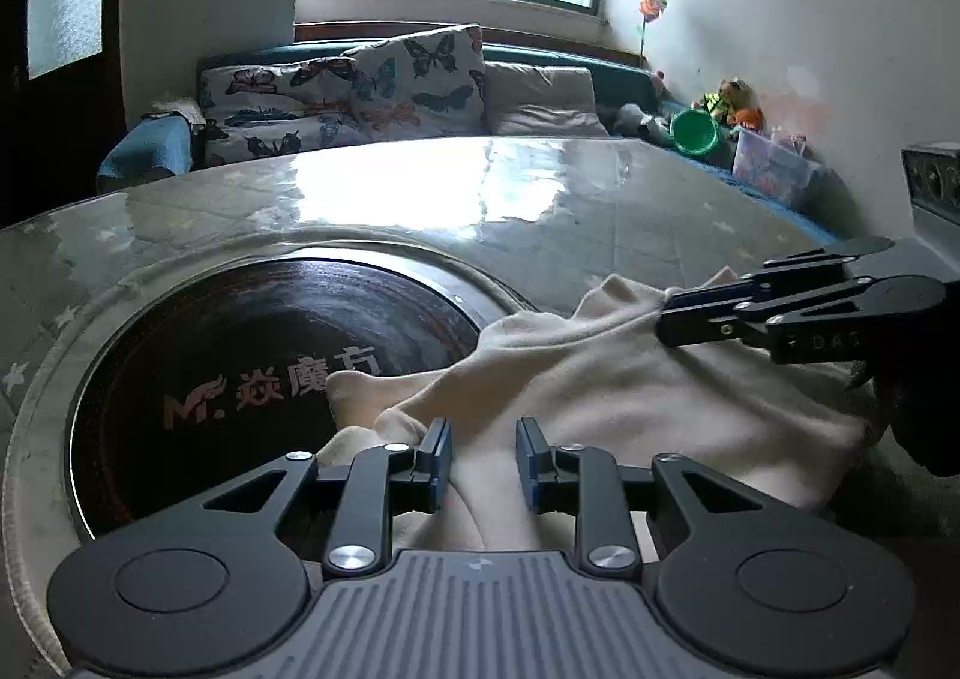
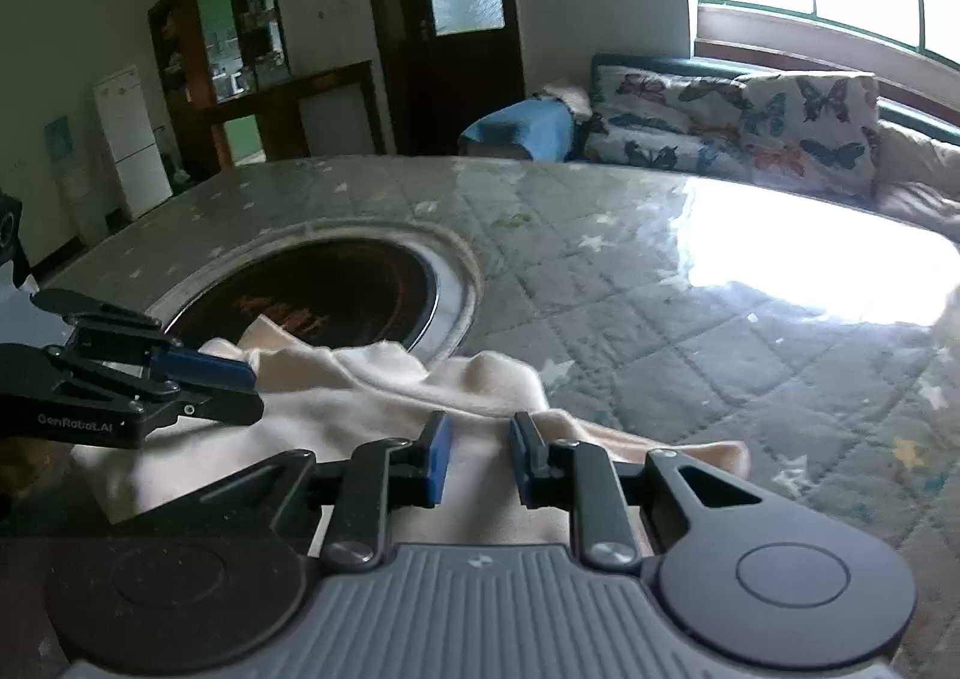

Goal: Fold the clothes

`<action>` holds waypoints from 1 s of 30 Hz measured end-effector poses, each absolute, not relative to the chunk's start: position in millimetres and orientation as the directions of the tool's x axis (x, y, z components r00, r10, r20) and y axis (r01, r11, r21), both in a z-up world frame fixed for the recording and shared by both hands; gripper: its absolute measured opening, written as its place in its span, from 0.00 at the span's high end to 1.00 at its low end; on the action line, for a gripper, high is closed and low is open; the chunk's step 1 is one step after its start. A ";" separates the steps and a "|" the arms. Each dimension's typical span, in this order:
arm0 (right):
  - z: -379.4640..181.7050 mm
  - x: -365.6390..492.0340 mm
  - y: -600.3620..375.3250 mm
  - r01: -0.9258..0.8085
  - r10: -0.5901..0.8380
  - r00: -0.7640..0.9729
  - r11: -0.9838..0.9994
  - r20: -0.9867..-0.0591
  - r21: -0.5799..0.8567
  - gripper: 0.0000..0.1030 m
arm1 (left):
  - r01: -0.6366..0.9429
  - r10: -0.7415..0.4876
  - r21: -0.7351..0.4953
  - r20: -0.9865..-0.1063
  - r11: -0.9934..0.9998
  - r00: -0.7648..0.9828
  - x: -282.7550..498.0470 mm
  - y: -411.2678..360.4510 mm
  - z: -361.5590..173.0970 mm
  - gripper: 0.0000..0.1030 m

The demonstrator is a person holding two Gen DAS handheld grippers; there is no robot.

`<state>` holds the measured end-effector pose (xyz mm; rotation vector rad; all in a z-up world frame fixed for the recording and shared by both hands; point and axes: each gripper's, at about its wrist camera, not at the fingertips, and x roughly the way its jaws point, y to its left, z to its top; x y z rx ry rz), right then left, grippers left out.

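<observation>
The left tool (image 1: 483, 463) has its blue-padded jaws part-way closed with a raised fold of the cream garment (image 1: 600, 379) running up between them; the pads look to pinch that fold, though actual contact is hard to make out. The right tool (image 2: 479, 457) stands the same way, jaws narrowed around another ridge of the same cloth at the garment's edge. In the left wrist view the right tool (image 1: 666, 319) comes in from three o'clock and its tips sit on the far corner of the cloth; in the right wrist view the left tool (image 2: 252, 379) enters from nine o'clock and meets the cloth's other end. The garment is soft, matte, fleece-like and rumpled into rounded folds; its long axis runs across the table (image 1: 600, 211) from one tool to the other, and one loose end droops toward ten o'clock over the rim of a round dark recess (image 1: 240, 355) set in the tabletop. That recess is a smooth black disc with reddish lettering inside a pale ring, and only the cloth's tip lies over it. The table is covered in grey quilted fabric with pale stars under a glossy clear sheet. Beyond it, at twelve o'clock, stands a sofa with butterfly-print cushions (image 1: 414, 79), and at two o'clock a green bucket (image 1: 695, 130) beside a clear plastic box (image 1: 774, 163).
</observation>
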<state>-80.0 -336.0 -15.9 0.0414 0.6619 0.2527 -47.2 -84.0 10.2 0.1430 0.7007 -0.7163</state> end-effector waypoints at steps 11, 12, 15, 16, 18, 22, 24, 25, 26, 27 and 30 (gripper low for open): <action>-19.8 -114.2 -323.6 -0.261 0.234 0.756 0.964 -0.611 0.046 0.80 | 0.768 -0.620 -0.014 -0.600 0.640 0.505 -106.4 -97.9 23.7 0.74; -20.7 -115.2 -326.1 -0.254 0.230 0.757 0.966 -0.611 0.049 0.80 | 0.774 -0.611 0.008 -0.609 0.633 0.506 -110.9 -99.0 20.0 0.74; -14.5 -119.2 -333.9 -0.226 0.217 0.775 0.972 -0.594 0.060 0.80 | 0.774 -0.595 0.031 -0.619 0.633 0.512 -117.4 -97.2 12.0 0.74; -12.2 -121.3 -335.8 -0.221 0.215 0.780 0.973 -0.588 0.063 0.80 | 0.772 -0.597 0.024 -0.618 0.635 0.511 -117.8 -96.0 11.6 0.73; -8.6 -127.9 -336.7 -0.229 0.223 0.784 0.971 -0.580 0.065 0.79 | 0.767 -0.599 0.016 -0.615 0.641 0.513 -117.7 -94.8 12.6 0.71; -10.6 -136.6 -337.3 -0.230 0.218 0.776 0.972 -0.592 0.056 0.79 | 0.768 -0.597 0.026 -0.612 0.640 0.518 -119.6 -95.6 11.2 0.63; -15.5 -136.1 -340.7 -0.211 0.202 0.771 0.976 -0.604 0.056 0.79 | 0.769 -0.595 0.028 -0.615 0.639 0.517 -118.9 -96.1 10.1 0.63; -15.4 -136.4 -343.7 -0.204 0.204 0.773 0.977 -0.600 0.070 0.79 | 0.769 -0.594 0.030 -0.616 0.639 0.518 -118.4 -96.5 9.7 0.63; -14.4 -137.0 -346.4 -0.196 0.205 0.777 0.977 -0.595 0.081 0.79 | 0.767 -0.593 0.030 -0.615 0.640 0.519 -118.3 -95.9 10.1 0.63; -11.6 -138.7 -348.3 -0.189 0.203 0.783 0.978 -0.588 0.086 0.79 | 0.766 -0.594 0.028 -0.613 0.643 0.521 -118.6 -94.7 11.1 0.63; -6.2 -145.2 -353.9 -0.167 0.182 0.797 0.983 -0.575 0.079 0.75 | 0.766 -0.592 0.031 -0.614 0.643 0.521 -119.2 -92.3 11.0 0.63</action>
